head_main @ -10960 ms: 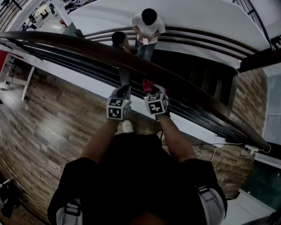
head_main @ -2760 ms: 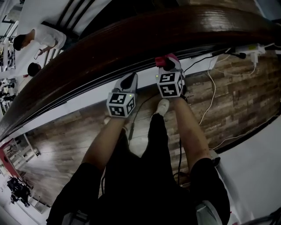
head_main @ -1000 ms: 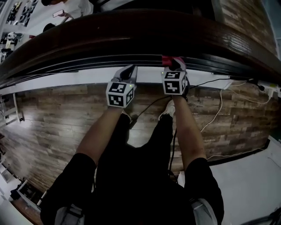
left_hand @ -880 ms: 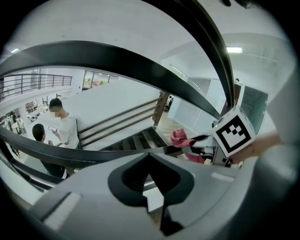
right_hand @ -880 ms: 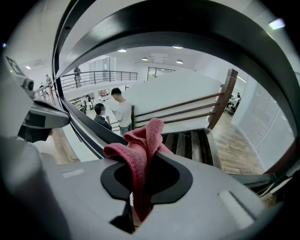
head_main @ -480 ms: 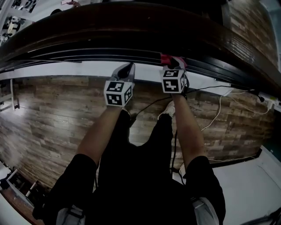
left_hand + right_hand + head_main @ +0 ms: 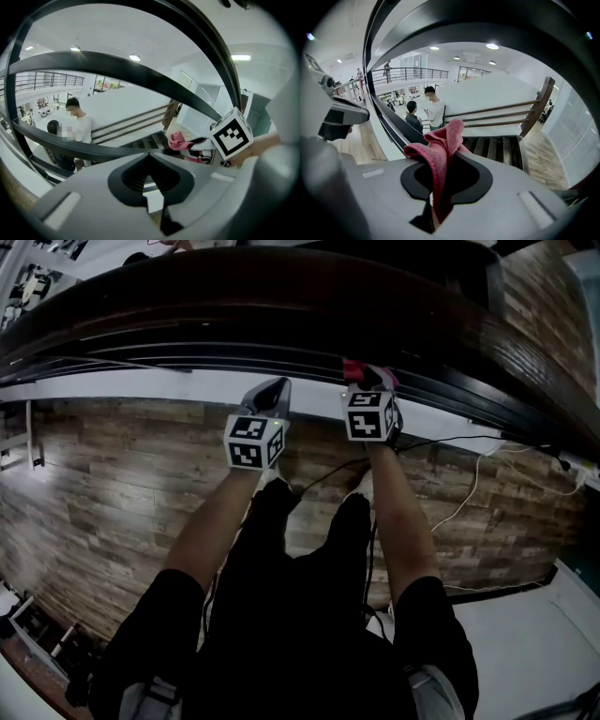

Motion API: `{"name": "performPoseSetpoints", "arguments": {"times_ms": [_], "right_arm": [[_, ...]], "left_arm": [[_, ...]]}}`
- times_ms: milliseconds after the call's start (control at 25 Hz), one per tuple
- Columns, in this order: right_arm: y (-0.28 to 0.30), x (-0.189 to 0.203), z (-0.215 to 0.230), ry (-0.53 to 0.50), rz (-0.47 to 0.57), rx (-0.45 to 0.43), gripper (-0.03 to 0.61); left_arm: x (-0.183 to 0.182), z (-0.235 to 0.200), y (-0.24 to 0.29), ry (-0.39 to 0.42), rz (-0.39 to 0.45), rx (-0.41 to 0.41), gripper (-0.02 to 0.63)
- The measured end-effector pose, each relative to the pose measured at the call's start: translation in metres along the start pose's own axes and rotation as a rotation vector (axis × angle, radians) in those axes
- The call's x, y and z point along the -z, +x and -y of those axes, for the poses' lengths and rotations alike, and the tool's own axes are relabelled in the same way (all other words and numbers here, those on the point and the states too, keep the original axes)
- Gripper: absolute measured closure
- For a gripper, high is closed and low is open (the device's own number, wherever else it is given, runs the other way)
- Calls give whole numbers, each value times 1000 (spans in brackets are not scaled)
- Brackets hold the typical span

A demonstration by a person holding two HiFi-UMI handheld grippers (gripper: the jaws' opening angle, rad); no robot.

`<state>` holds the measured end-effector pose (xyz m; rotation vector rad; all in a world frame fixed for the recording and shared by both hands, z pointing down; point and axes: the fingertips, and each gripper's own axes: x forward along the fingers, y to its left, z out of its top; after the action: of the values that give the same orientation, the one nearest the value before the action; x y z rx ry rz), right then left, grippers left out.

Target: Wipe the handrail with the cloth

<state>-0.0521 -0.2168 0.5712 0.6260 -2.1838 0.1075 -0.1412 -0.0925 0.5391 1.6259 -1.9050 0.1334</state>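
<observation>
a wood-plank floor spreads below, with a thin white cable looping across it at the right and a black cable trailing near the middle. in the right gripper view, dark stair treads lie beside a wooden newel post. a person in a white shirt stands just beside a person in a dark top. round ceiling lights glow overhead.

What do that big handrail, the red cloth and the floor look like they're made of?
Handrail: apparently dark brown wood with a glossy varnish; grain streaks and light reflections run along it.
Cloth: soft pinkish-red fabric, probably microfibre or terry; the surface is finely nubby and it folds limply.
Floor: matt planks with wood grain; real wood or laminate, I can't tell.
</observation>
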Motion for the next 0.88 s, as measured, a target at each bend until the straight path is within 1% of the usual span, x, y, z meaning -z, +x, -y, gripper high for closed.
{"name": "performPoseSetpoints", "arguments": {"times_ms": [120,200,400,560,720,880], "right_arm": [[3,-9,-12,-30,20,-22,532],[4,-14,-17,-55,30,-44,532],[6,-16,-18,-111,37,-106,532],[9,-18,-26,-203,43,-152,532],[13,-24,-36,-263,51,-177,532],[19,-36,-50,-285,66,-180,532]], "left_arm": [[0,-7,-1,22,3,-17,615],[0,-11,-2,21,8,-41,615],[3,-15,-9,-50,48,-133,615],[4,-18,-18,-86,86,-209,615],[10,-29,-24,-125,102,-253,615],[16,-46,-37,-149,118,-268,615]]}}
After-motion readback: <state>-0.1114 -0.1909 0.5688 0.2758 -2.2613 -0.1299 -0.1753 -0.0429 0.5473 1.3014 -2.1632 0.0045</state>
